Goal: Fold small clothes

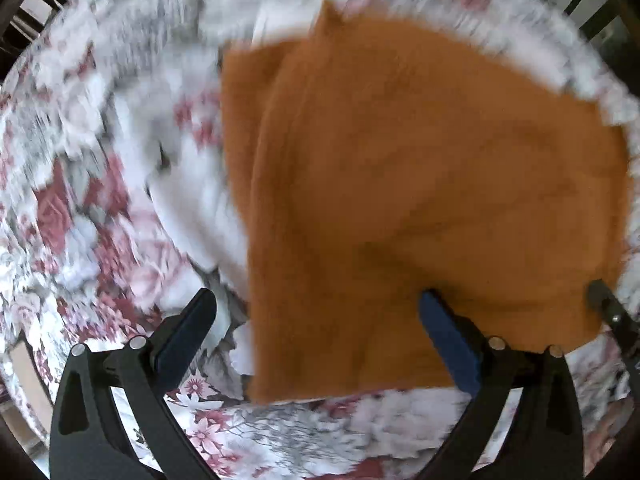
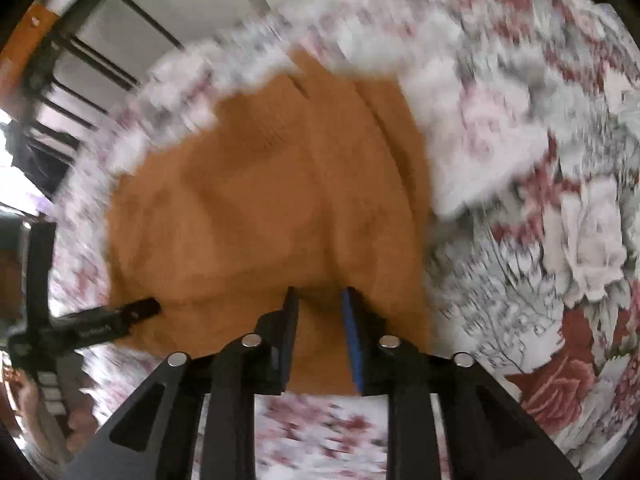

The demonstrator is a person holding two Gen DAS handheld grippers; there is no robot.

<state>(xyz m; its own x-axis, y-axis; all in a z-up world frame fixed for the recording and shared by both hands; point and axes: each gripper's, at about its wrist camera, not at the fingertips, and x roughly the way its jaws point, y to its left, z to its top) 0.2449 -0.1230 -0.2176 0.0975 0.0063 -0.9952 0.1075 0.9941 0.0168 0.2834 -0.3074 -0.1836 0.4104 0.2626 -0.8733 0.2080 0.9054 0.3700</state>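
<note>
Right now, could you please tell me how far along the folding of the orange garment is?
Done: the orange garment lies on the floral sheet with one layer already lapped over. In hand: nothing; left tongs stand wide open, right tongs slightly open above it. Left: further folds. White cloth waits.

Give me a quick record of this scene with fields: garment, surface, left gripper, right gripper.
garment: orange cloth, partly folded, lying on the surface
surface: floral bedspread, pink and grey
left gripper: jaws wide open, one finger over the cloth, holding nothing
right gripper: jaws slightly apart above the cloth's near edge, no pinch visible
</note>
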